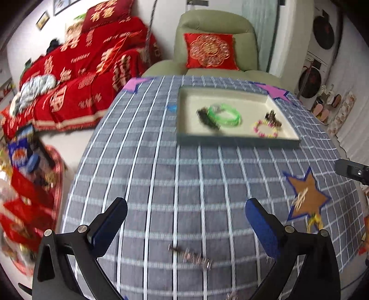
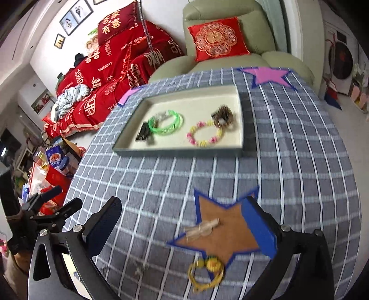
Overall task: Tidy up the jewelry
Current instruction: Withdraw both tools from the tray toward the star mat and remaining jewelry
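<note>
**Bracelets in the tray, loose pieces on the worktop**

In the tray (image 2: 177, 151), left to right: a dark clip (image 2: 143, 134), a translucent green bangle (image 2: 166, 124), a pink-and-yellow beaded bracelet (image 2: 204, 136), a brown piece (image 2: 222, 116). Nearer than the tray, a clear hairpin (image 2: 203, 228) lies on the brown star (image 2: 221, 233). Both grippers (image 1: 185, 221) (image 2: 182, 221) have fingers apart, empty.

A green armchair (image 2: 230, 13) with a red embroidered cushion (image 2: 219, 38) stands at the far side. To the left, a sofa under red throws (image 2: 110, 69) lines a white wall hung with framed pictures (image 2: 76, 16). Stacked round-doored machines (image 1: 320, 53) stand far right.
</note>
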`<state>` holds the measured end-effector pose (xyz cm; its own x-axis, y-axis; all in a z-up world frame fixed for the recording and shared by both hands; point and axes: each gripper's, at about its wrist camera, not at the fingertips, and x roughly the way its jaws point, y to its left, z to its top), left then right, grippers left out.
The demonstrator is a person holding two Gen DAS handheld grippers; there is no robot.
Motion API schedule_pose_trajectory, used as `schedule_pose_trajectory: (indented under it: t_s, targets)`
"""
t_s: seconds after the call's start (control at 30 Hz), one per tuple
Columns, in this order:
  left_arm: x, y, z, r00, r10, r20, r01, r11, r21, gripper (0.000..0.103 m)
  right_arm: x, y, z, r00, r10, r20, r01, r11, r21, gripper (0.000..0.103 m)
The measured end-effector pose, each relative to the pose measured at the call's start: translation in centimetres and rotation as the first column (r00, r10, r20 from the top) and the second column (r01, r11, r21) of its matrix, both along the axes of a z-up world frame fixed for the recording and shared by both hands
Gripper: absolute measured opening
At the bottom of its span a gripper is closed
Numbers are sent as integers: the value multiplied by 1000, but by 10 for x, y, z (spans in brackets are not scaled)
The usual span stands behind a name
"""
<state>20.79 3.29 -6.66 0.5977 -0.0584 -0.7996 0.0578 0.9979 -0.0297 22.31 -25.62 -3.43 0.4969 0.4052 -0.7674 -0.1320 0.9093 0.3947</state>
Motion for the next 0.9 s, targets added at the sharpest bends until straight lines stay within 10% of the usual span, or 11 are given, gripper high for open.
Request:
schedule_pose_trajectory:
  t_s: [0.9]
  targets:
    - [-35,2,-75,975,195,-108,-198,980,-20,99,-84,8,-81,994,-67,-85,47,975,-216,103]
